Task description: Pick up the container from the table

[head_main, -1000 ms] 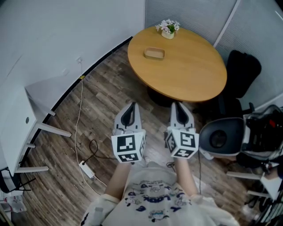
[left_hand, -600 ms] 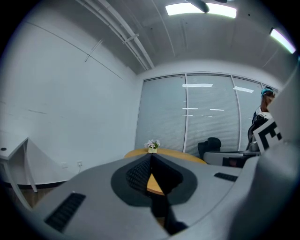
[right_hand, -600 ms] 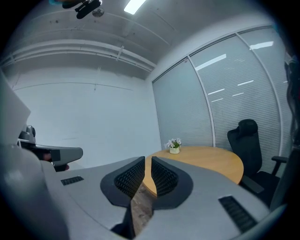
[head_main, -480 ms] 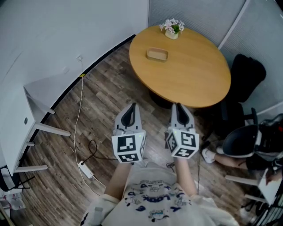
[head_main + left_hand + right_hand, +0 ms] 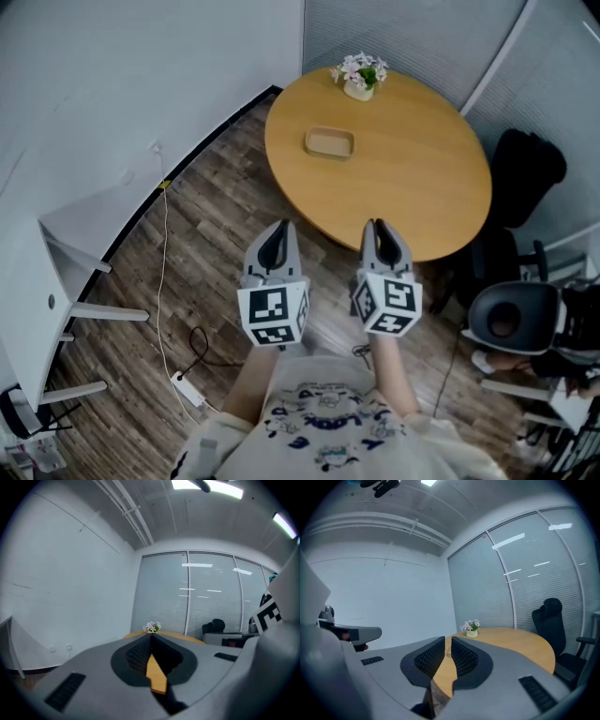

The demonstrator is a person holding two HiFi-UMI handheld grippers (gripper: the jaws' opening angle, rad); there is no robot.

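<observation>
The container point(image 5: 329, 142), a shallow tan wooden tray, lies on the far left part of the round wooden table point(image 5: 412, 178). Both grippers are held side by side above the floor, short of the table's near edge and well away from the tray. My left gripper point(image 5: 278, 232) has its jaws pressed together, empty point(image 5: 151, 633). My right gripper point(image 5: 378, 228) reaches just over the table's near rim; its jaws show only a thin slit with nothing in it point(image 5: 448, 639). In both gripper views the table point(image 5: 520, 644) lies ahead.
A small pot of flowers point(image 5: 357, 77) stands at the table's far edge point(image 5: 471, 626). A black chair point(image 5: 525, 169) is to the right of the table, another chair point(image 5: 506, 317) nearer right. A white cable and power strip point(image 5: 187, 386) lie on the wooden floor; a white desk point(image 5: 56, 272) is on the left.
The table has come closer to both grippers, and the right gripper's tips now overlap its near rim. The rolling chair at the right has shifted. Jaws unchanged.
</observation>
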